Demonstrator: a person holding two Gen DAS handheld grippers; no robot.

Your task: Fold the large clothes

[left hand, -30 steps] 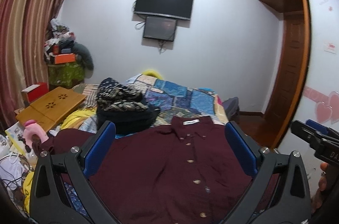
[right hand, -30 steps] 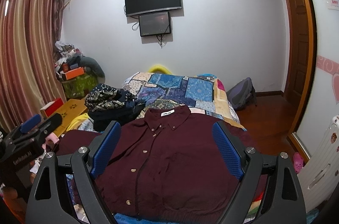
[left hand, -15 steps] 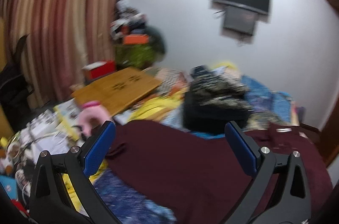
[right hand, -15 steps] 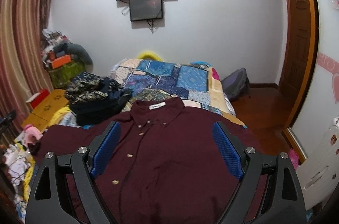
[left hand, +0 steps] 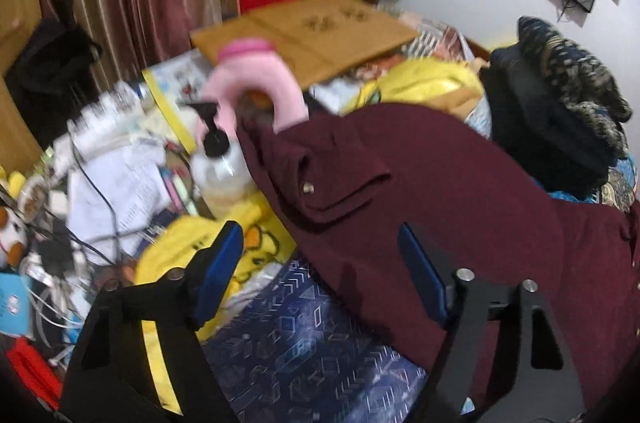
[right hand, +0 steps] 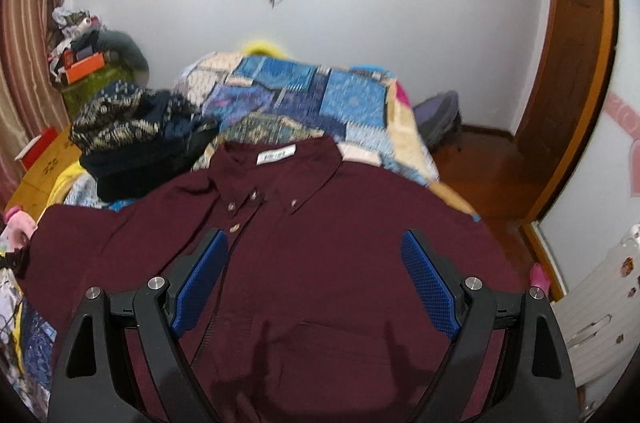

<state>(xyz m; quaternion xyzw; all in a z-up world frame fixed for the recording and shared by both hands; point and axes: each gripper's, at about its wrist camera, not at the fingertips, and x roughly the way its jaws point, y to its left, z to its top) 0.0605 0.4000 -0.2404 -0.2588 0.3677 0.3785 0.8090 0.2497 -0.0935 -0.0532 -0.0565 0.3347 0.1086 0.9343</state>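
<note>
A maroon button-up shirt lies front-up and spread on the bed, collar at the far end. Its left sleeve stretches out to the side, the buttoned cuff lying at the bed's edge beside the clutter. My left gripper is open and empty, just short of that sleeve and cuff. My right gripper is open and empty, low over the shirt's chest, with the placket near its left finger.
A dark pile of clothes sits on the patchwork quilt past the shirt's left shoulder. Left of the bed are a pump bottle, a pink toy, a wooden lap desk, papers and cables. A door stands at the right.
My left gripper has swung left and down from the shirt front to the sleeve and cuff. My right gripper has dropped lower and closer over the shirt's chest. Both stay open.
</note>
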